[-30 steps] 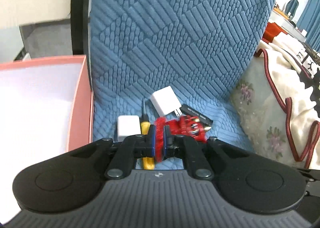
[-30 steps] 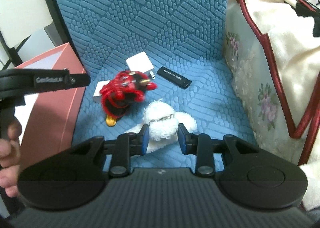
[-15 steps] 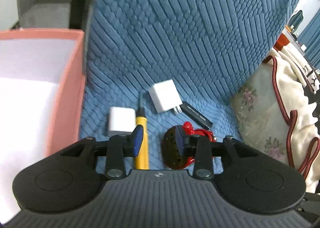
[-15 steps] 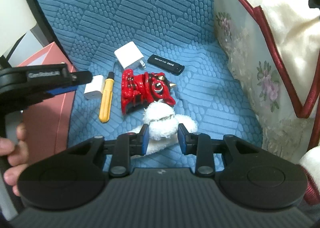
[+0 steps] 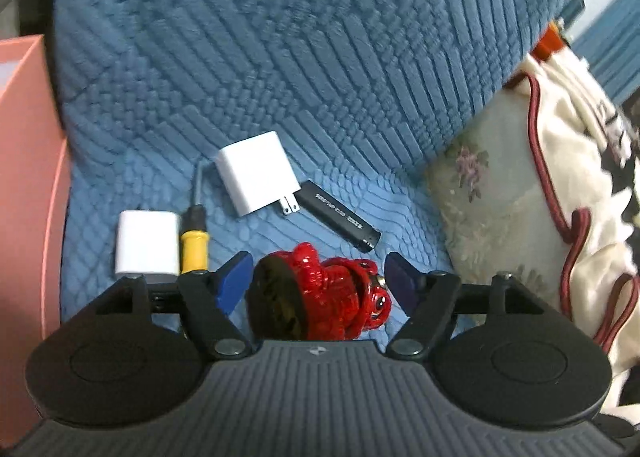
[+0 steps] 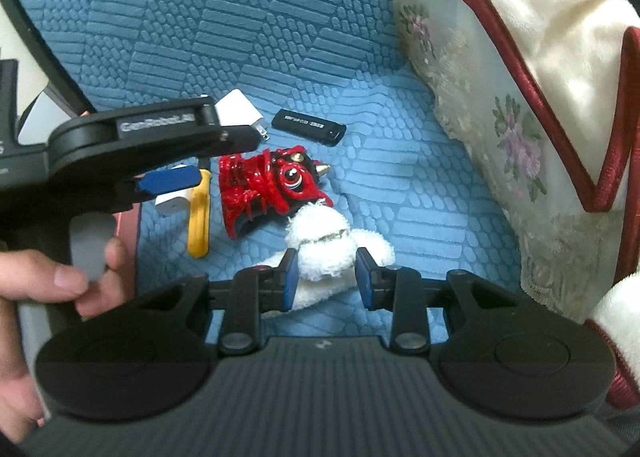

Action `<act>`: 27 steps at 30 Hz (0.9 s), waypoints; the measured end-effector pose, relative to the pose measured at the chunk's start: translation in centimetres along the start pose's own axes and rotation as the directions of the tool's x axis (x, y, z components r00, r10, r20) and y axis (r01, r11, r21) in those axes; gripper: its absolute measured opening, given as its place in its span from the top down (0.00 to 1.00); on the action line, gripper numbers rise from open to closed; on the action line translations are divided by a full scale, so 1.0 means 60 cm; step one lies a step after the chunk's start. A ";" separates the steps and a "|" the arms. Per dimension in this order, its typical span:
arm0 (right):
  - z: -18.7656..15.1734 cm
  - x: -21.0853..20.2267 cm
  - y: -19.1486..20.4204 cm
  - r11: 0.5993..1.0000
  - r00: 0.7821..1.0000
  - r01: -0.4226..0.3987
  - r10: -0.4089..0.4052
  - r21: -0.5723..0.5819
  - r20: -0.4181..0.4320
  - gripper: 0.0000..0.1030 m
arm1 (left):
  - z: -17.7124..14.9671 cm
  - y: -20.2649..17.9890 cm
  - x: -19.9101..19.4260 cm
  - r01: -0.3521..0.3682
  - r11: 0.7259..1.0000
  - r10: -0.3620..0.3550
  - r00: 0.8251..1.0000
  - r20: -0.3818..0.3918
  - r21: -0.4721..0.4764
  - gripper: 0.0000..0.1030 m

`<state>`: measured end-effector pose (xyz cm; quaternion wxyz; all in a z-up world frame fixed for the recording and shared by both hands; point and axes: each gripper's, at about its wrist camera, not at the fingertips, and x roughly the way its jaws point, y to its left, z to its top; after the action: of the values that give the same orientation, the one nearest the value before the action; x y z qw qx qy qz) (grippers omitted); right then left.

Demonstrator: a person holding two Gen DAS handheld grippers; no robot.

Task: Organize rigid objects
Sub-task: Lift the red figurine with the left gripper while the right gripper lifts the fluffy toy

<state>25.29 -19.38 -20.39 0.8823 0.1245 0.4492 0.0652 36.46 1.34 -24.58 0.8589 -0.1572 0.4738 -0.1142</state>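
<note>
The left gripper [image 5: 316,281] has its jaws opening, clear of the glossy red moulded lion-head figurine [image 5: 320,301] lying on its side between them on the blue quilted seat cushion [image 5: 320,77]. The figurine looks hard, slick and probably brittle at its gold horns (better taken across the ribbed body). The right gripper [image 6: 326,279] pinches a fluffy white plush toy [image 6: 324,241]. Behind lies a black stick [image 6: 309,127] with unreadable white print; the left gripper's body reads roughly "GenRobot.AI".

White plush toy [image 6: 324,245] between jaws
</note>
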 end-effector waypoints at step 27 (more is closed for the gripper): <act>-0.003 0.006 -0.005 0.999 0.999 0.045 -0.045 0.002 -0.007 0.68 | -0.014 -0.032 0.042 -0.082 0.986 0.089 0.995 -0.037 0.148 0.12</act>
<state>25.38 -19.55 -20.83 0.8820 0.1148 0.4549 0.0451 36.98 -1.46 -26.21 0.8619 -0.0709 0.4888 -0.1151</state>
